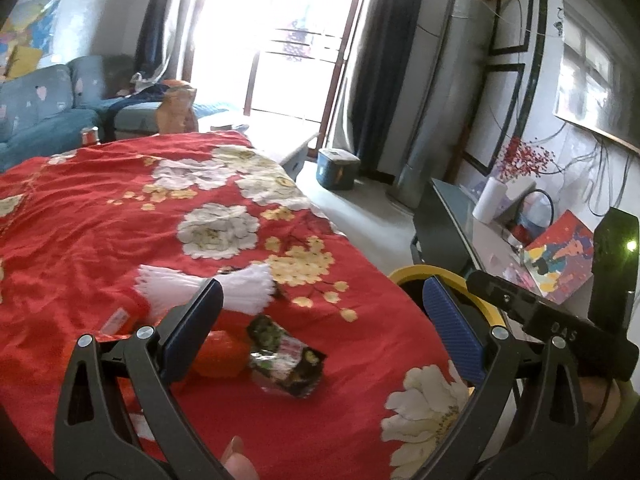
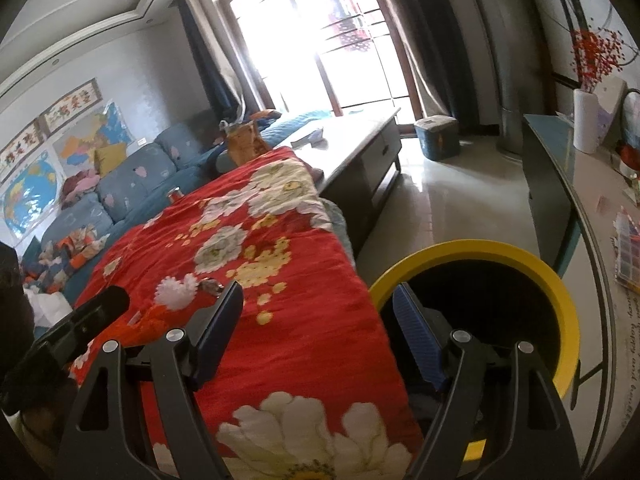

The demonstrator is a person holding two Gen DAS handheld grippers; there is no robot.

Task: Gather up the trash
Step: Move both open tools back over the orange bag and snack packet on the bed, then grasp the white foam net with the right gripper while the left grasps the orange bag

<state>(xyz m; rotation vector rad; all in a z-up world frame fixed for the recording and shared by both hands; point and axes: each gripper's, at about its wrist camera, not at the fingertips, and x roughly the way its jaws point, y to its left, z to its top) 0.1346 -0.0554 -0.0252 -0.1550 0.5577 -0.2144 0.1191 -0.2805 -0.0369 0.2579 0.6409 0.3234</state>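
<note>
On the red flowered cloth lie a white pleated paper piece, an orange wrapper and a dark printed snack wrapper. My left gripper is open and empty, just above and in front of these wrappers. A yellow-rimmed black bin stands at the cloth's right edge; its rim also shows in the left wrist view. My right gripper is open and empty, over the cloth's edge beside the bin. The white paper shows small in the right wrist view.
A blue sofa runs along the left. A low cabinet stands beyond the cloth, and a blue box sits on the floor. A glass-topped side table with a white vase is at the right.
</note>
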